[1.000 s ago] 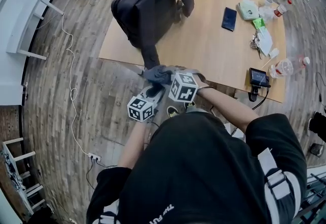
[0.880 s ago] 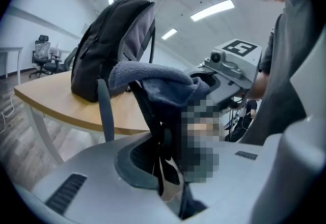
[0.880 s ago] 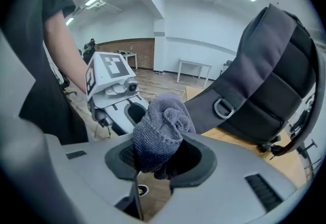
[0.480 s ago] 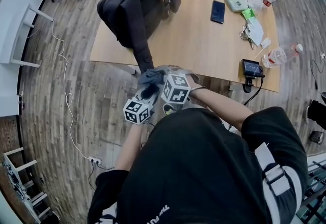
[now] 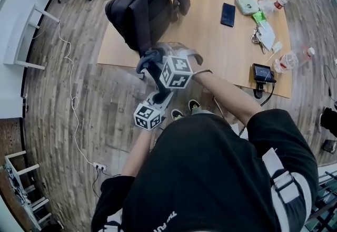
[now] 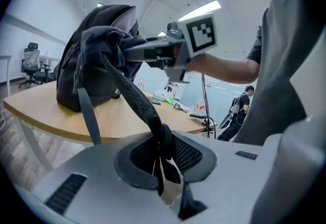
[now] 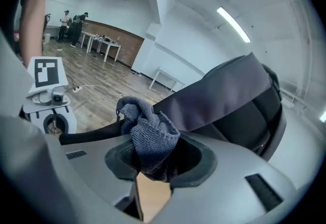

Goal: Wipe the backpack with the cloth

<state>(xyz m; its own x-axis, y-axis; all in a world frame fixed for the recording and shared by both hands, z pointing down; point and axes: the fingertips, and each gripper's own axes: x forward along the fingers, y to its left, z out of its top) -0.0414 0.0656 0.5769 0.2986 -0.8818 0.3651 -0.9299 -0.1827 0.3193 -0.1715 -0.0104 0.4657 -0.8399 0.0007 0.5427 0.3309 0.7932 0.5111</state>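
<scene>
Strap [image 6: 137, 98] of dark fabric backpack [image 5: 142, 9] sits clamped in left gripper [image 6: 163, 154], presumably steadying it; right gripper [image 7: 153, 164] pinches grey knitted cloth [image 7: 153, 134].

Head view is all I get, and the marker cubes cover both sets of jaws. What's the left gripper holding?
Observer: The left gripper is clamped on the backpack's black shoulder strap, which runs from the jaws up towards the bag.
Operator: And the right one?
Observer: The right gripper is shut on a bunched grey-blue knitted cloth.
Operator: Cloth on the bag body yet?
Observer: In the left gripper view the cloth sits on the upper part of the strap, next to the backpack, which stands upright on the table. I can't tell whether it also brushes the body.
</scene>
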